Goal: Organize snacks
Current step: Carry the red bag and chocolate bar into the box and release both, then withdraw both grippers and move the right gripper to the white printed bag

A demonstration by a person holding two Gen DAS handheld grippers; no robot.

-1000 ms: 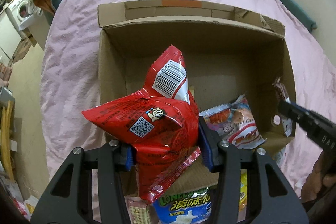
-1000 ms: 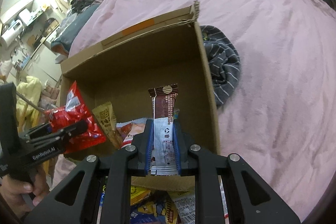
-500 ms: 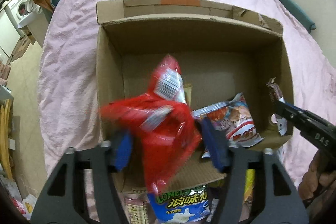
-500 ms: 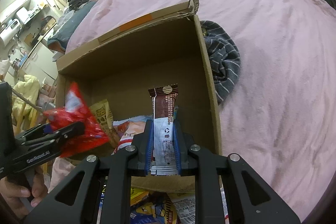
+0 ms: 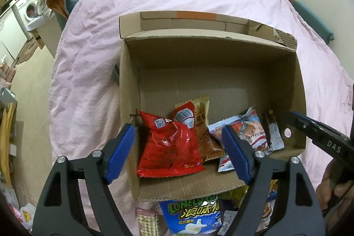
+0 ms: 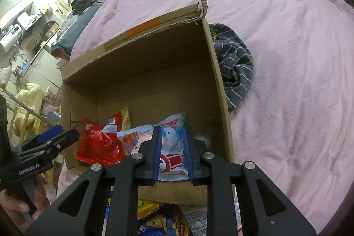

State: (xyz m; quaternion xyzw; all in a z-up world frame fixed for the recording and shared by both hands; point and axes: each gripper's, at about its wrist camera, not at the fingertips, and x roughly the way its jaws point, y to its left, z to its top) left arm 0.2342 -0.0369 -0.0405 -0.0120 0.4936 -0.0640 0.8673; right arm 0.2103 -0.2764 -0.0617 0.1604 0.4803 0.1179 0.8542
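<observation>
An open cardboard box (image 5: 221, 63) lies on a pink bed. Inside it at the near end lie a red snack bag (image 5: 170, 147), a tan packet (image 5: 202, 116), a white-and-red packet (image 5: 250, 132) and a brown-and-silver bar (image 5: 273, 132). My left gripper (image 5: 179, 152) is open and empty just above the red bag. My right gripper (image 6: 172, 154) is open and empty over the white-and-red packet (image 6: 172, 147); the red bag also shows in the right wrist view (image 6: 99, 143). The box also shows there (image 6: 141, 72).
More snack packets lie in front of the box, among them a blue-and-green bag (image 5: 194, 213) and yellow and blue packets (image 6: 154, 218). A striped grey garment (image 6: 234, 63) lies on the pink cover (image 6: 287, 59) right of the box. Furniture and clutter stand off the bed's left side.
My left gripper opened and the red bag dropped into the box. My right gripper opened and the brown-and-silver bar left it and now lies in the box.
</observation>
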